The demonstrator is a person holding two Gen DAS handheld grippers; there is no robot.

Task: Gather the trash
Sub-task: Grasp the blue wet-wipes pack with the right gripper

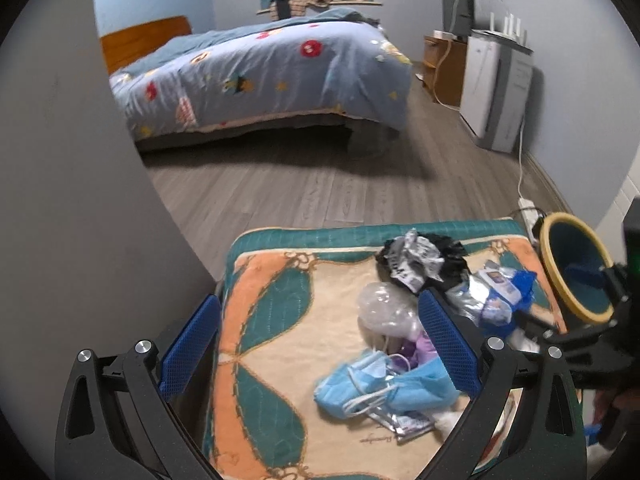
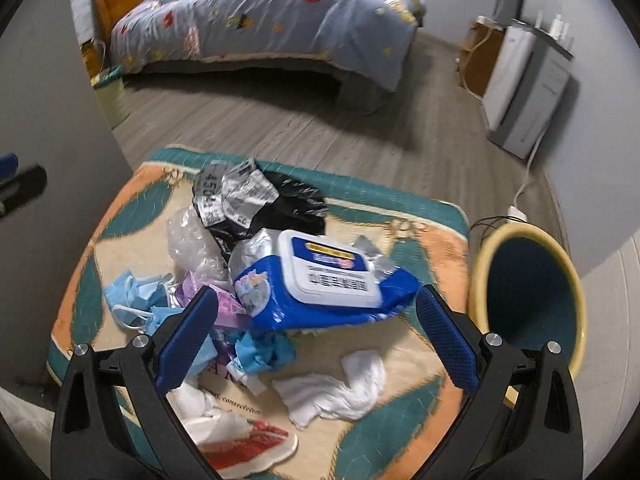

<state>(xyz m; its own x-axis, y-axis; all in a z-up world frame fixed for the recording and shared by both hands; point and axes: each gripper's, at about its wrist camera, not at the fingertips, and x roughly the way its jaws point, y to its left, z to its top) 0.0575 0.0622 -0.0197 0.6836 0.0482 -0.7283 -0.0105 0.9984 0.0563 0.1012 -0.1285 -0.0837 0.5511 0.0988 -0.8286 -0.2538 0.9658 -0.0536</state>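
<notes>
A heap of trash lies on a patterned mat (image 1: 272, 320) (image 2: 436, 248). A blue wet-wipe pack (image 2: 320, 288) (image 1: 496, 292) sits on top, with a black bag (image 2: 288, 204) (image 1: 424, 260), clear plastic (image 2: 192, 244) (image 1: 384, 304), blue face masks (image 1: 376, 388) (image 2: 132, 296) and white tissue (image 2: 340, 388). My right gripper (image 2: 316, 336) is open, its jaws either side of the wipe pack's near edge. My left gripper (image 1: 320, 344) is open above the mat, left of the masks. A yellow-rimmed bin (image 2: 528, 300) (image 1: 576, 268) stands right of the mat.
A bed (image 1: 260, 76) with a blue quilt stands across the wooden floor (image 1: 320, 192). A white appliance (image 1: 496, 92) and a power strip with cable (image 1: 524, 200) are along the right wall. A grey wall (image 1: 60, 200) is close on the left. A red-and-white wrapper (image 2: 248, 444) lies near.
</notes>
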